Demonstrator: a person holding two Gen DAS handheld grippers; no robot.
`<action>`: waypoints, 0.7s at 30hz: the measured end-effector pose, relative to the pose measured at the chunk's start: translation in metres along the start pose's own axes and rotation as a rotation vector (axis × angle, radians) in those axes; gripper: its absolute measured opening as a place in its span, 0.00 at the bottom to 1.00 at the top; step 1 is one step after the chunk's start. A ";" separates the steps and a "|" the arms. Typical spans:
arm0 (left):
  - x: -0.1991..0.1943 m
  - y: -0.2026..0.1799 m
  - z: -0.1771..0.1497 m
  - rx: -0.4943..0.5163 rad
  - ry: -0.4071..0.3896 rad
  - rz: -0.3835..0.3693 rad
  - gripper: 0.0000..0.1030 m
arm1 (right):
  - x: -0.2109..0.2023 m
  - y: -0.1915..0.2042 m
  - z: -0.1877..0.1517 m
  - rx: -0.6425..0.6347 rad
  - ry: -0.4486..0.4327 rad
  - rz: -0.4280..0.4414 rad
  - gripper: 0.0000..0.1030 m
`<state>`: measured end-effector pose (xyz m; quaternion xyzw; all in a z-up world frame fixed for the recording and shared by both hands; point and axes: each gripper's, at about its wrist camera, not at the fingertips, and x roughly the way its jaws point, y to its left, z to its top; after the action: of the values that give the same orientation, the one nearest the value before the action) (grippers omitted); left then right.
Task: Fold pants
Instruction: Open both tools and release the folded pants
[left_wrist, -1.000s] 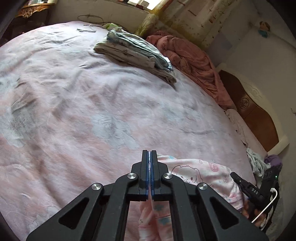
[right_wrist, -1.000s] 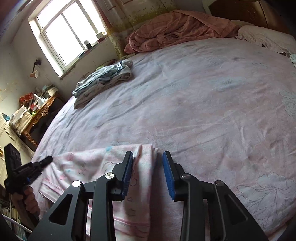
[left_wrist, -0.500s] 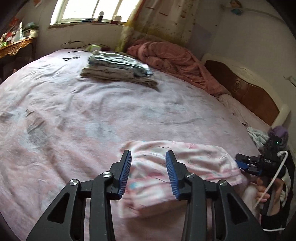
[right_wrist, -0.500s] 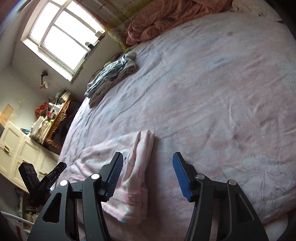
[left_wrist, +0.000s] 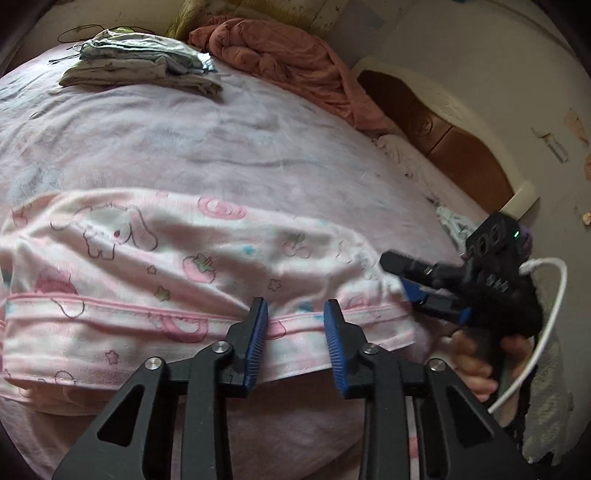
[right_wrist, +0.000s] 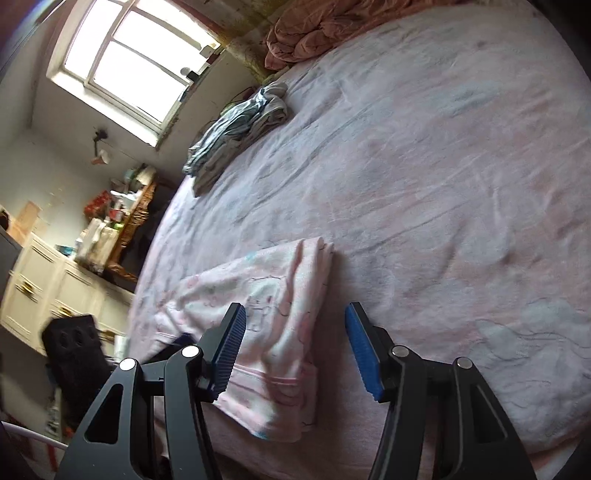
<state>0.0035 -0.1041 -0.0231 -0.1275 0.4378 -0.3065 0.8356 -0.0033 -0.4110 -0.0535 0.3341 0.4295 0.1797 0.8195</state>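
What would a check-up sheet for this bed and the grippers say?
Surface: bed under a rumpled pink sheet.
Job's things: pink cartoon-print pants folded into a band at the near edge.
Clutter: stack of folded clothes far back; bunched pink quilt by the headboard.
Grippers: left gripper closing, pants hem between its pads, not pinched; right gripper open around the pants' end.
Cables: white cable looping from the right gripper; dark cord behind the stack.
Surroundings: window, white cabinets, crowded shelf.
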 end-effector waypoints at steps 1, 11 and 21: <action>0.000 0.001 -0.003 -0.003 0.000 -0.002 0.27 | 0.003 -0.001 0.003 0.004 0.004 0.017 0.56; -0.024 -0.004 -0.019 0.062 -0.033 0.016 0.27 | 0.036 -0.005 0.037 0.016 0.017 0.073 0.56; -0.048 0.030 -0.052 -0.074 0.076 -0.081 0.28 | 0.036 0.012 0.011 -0.075 0.126 0.114 0.56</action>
<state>-0.0472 -0.0481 -0.0362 -0.1641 0.4746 -0.3282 0.8001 0.0264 -0.3858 -0.0614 0.3151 0.4536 0.2625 0.7912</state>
